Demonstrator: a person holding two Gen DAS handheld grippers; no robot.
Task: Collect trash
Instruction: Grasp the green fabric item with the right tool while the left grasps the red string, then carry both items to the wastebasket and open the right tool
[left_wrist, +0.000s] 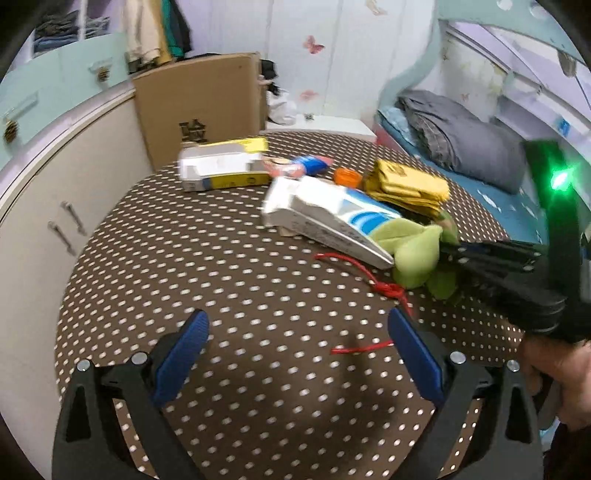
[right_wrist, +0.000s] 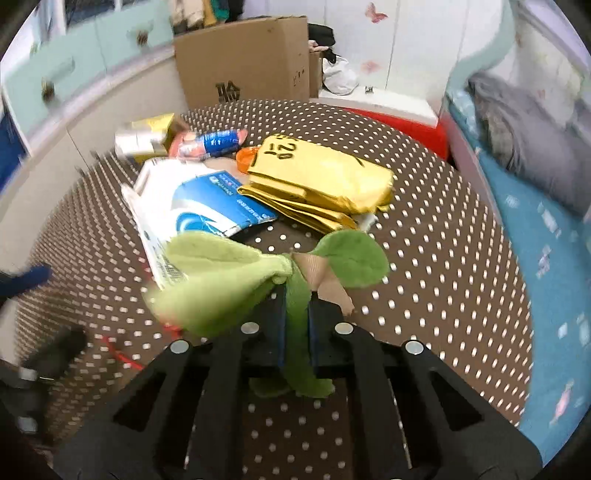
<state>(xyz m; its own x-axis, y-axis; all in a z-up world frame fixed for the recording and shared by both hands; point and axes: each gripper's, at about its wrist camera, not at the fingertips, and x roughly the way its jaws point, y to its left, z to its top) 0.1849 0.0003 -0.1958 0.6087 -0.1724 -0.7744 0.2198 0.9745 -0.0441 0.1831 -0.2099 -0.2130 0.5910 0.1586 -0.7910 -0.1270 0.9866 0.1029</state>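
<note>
My right gripper (right_wrist: 297, 295) is shut on a green fabric piece (right_wrist: 221, 277) with leaf-like flaps, held just above the dotted brown table (right_wrist: 443, 258). In the left wrist view the green fabric piece (left_wrist: 413, 251) hangs from my right gripper (left_wrist: 448, 249), which reaches in from the right. My left gripper (left_wrist: 297, 325) is open and empty over the table's near part. Trash lies further back: a white and blue box (left_wrist: 332, 218), a gold foil packet (left_wrist: 410, 186), a white and yellow box (left_wrist: 225, 164), a blue wrapper (left_wrist: 306, 165), an orange cap (left_wrist: 347, 176) and a red string (left_wrist: 384, 288).
A cardboard box (left_wrist: 199, 107) stands behind the table. White cupboards (left_wrist: 62, 206) run along the left. A bed with a grey pillow (left_wrist: 465, 144) lies on the right. The trash also shows in the right wrist view: the gold packet (right_wrist: 325, 173) and the white and blue box (right_wrist: 192, 206).
</note>
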